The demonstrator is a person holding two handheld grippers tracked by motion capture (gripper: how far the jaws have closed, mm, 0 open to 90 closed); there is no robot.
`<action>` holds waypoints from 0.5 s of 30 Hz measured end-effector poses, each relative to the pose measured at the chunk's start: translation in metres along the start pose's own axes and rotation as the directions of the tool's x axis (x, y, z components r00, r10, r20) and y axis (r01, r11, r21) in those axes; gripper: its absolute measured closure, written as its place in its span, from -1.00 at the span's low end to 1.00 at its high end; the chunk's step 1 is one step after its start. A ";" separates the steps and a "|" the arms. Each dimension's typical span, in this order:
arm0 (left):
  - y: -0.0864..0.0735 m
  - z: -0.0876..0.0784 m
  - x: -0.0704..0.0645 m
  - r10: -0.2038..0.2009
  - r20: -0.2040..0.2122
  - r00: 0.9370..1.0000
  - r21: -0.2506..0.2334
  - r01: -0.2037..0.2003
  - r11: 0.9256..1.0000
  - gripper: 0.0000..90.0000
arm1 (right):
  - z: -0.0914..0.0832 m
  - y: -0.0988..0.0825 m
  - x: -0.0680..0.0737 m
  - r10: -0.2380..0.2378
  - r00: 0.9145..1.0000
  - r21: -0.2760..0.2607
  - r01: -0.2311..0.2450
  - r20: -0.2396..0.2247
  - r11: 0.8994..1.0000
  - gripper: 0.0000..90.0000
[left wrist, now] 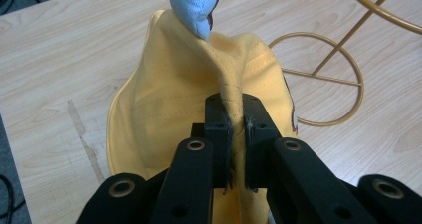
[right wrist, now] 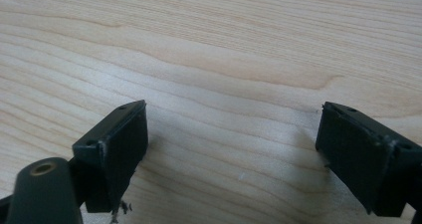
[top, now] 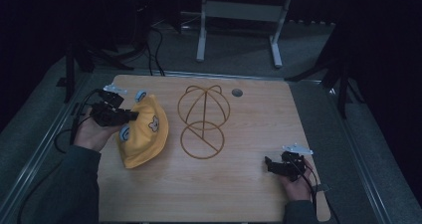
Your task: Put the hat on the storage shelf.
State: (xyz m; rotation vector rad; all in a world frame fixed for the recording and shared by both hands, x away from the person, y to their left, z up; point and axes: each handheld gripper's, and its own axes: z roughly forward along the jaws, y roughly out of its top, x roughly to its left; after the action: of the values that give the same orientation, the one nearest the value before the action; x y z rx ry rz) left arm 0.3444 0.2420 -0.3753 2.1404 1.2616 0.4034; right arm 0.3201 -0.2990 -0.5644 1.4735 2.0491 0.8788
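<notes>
Between your left gripper (left wrist: 238, 134) jaws a fold of the yellow hat (top: 144, 132) is pinched; it looks soft and light, so grip seams. It lies left of the wire stand (top: 203, 122). Your right gripper (right wrist: 234, 154) rests spread, empty, on the table (top: 239, 184).

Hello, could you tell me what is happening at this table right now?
A person holds a gripper in each hand at a wooden table. The left gripper is shut on a fold of a yellow children's hat with blue ears and a bear face, at the table's left side. Beside the hat, in the middle, stands a gold wire hat stand, with nothing on it. The right gripper hangs open near the table's right front, its jaws wide apart over bare wood.
</notes>
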 end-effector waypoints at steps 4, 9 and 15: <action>0.000 -0.003 0.000 0.009 0.011 1.000 -0.005 -0.009 1.000 0.87 | 0.000 0.000 0.000 0.000 1.000 0.000 0.000 0.000 1.000 -0.71; 0.002 -0.006 0.000 0.024 0.021 0.999 -0.017 -0.024 1.000 0.87 | 0.000 0.000 0.000 0.000 1.000 0.000 0.000 0.000 1.000 -0.71; 0.003 -0.013 0.000 0.038 0.052 0.998 -0.043 -0.036 0.998 0.87 | 0.000 0.000 0.000 0.000 1.000 0.000 0.000 0.000 1.000 -0.71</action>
State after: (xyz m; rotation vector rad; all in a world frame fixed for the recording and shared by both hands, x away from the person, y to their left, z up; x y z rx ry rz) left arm 0.3394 0.2457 -0.3631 2.1280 1.1757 0.3837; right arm 0.3201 -0.2990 -0.5644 1.4738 2.0490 0.8788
